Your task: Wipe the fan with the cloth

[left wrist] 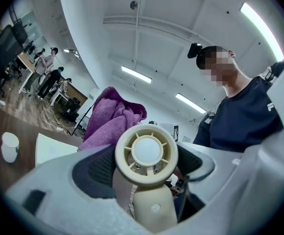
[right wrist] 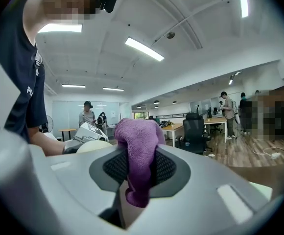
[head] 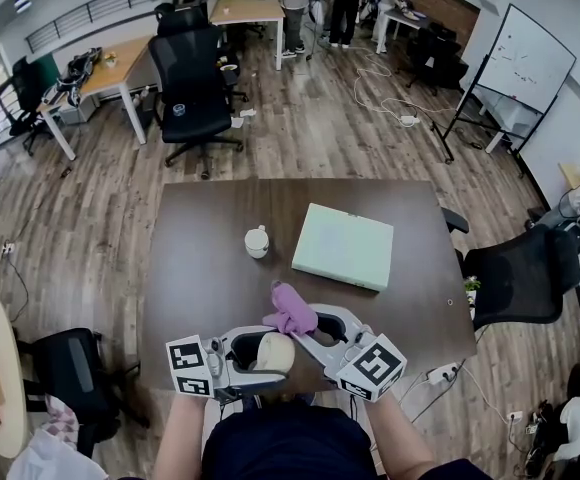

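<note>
Left gripper (head: 253,354): its jaws are pressing from both sides on a small cream handheld fan (head: 278,352), so it is carrying the fan above the near edge of the brown table (head: 210,258).
Fan's lie: in the left gripper view, the round grille (left wrist: 147,151) is facing back along the jaws toward the camera, and the handle is running down below it.
Right gripper (head: 318,326): its 2 jaws are pinching a purple cloth (right wrist: 141,151), with a bunched fold sticking out past the tips and a tail hanging down between them.
Cloth against fan: the bunched fold (head: 290,310) is sitting just beyond the fan's head on its far, right-hand side. In the left gripper view it is showing behind the rim, up and to the left (left wrist: 113,116). Whether it is touching cannot be told.
Nearer hand: the right gripper is the 1 reaching in, and its tips are pointing across toward the fan.
Judgement: the coming wipe is likely depending on drawing the cloth over the head's back and rim while the left gripper is steadying it.
Beyond the fan: a white cup (head: 257,241) and a pale green box (head: 345,246) are sitting well apart from it.
</note>
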The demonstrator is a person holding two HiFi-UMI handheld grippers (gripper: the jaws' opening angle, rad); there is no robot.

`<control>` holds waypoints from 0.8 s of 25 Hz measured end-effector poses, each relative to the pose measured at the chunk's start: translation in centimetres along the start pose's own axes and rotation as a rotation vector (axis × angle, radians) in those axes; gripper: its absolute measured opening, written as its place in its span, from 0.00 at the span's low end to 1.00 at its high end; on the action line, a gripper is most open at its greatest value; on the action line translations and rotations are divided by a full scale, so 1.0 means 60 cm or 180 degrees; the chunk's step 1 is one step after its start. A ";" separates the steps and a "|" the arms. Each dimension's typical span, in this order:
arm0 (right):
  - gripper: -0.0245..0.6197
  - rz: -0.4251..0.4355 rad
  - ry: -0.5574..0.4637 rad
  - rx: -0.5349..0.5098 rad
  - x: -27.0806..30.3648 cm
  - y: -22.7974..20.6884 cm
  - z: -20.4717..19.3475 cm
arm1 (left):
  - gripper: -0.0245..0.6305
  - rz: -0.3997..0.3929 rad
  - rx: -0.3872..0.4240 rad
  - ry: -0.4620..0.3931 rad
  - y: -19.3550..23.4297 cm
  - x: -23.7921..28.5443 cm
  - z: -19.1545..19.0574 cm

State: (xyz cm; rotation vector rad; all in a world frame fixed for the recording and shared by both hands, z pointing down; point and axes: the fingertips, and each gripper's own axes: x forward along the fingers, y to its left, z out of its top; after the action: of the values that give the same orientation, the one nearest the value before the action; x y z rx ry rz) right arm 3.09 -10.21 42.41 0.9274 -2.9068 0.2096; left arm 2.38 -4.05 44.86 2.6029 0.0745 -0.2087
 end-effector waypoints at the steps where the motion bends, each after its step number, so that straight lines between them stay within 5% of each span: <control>1: 0.19 0.0007 -0.0014 0.0017 0.000 0.001 0.001 | 0.60 0.0023 0.0001 0.0014 0.003 0.000 -0.002; 9: 0.19 0.0061 -0.0134 0.0195 -0.015 0.003 0.009 | 0.60 0.0367 0.0111 0.0320 0.037 0.008 -0.031; 20: 0.19 0.0196 -0.0061 0.0199 -0.011 0.022 -0.005 | 0.60 0.0785 -0.0032 0.0254 0.097 -0.025 -0.040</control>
State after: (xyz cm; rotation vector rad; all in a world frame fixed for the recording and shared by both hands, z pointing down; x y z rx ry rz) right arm 2.89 -8.73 42.47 0.8538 -2.9650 0.2992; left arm 1.77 -7.83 50.06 2.5806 -0.2160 -0.0158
